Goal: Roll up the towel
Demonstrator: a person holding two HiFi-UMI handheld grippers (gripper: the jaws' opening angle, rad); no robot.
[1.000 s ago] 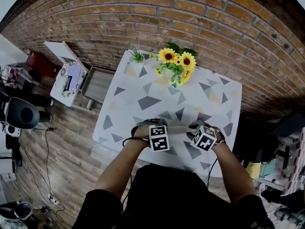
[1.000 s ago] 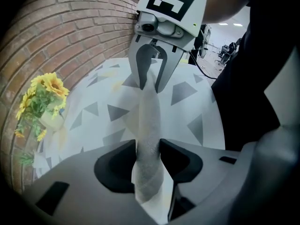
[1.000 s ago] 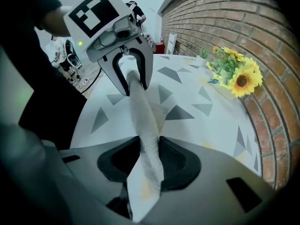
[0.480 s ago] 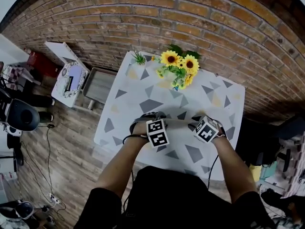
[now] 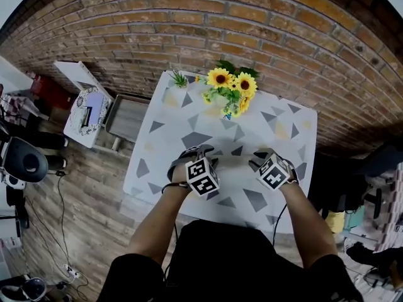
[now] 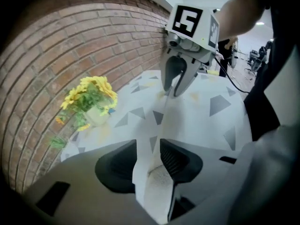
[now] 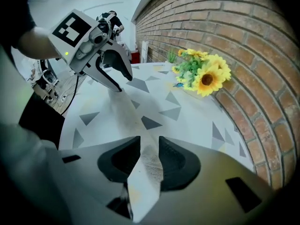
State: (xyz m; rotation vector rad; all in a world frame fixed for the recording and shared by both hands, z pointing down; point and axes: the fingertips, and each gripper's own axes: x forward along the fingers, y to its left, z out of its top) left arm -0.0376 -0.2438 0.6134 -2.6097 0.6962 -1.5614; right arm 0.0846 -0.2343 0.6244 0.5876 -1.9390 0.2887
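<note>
Left gripper (image 5: 198, 151) and right gripper (image 5: 262, 156), fingers clamped on either end of the towel (image 7: 123, 110), the right's just tightened, have edged it along the worktop (image 5: 189, 115) toward the sunflowers (image 5: 230, 83), likely mid-roll.

The pale towel (image 5: 234, 163), a narrow roll, stretches crosswise over the patterned table (image 5: 182, 115).

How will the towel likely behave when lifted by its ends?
Probably floppy: the towel bunches into a narrow strip where the left gripper and the right gripper, its jaws having just closed further, pinch it. Likely light: it looks thin between the pads. Its nubby surface should resist slipping.
</note>
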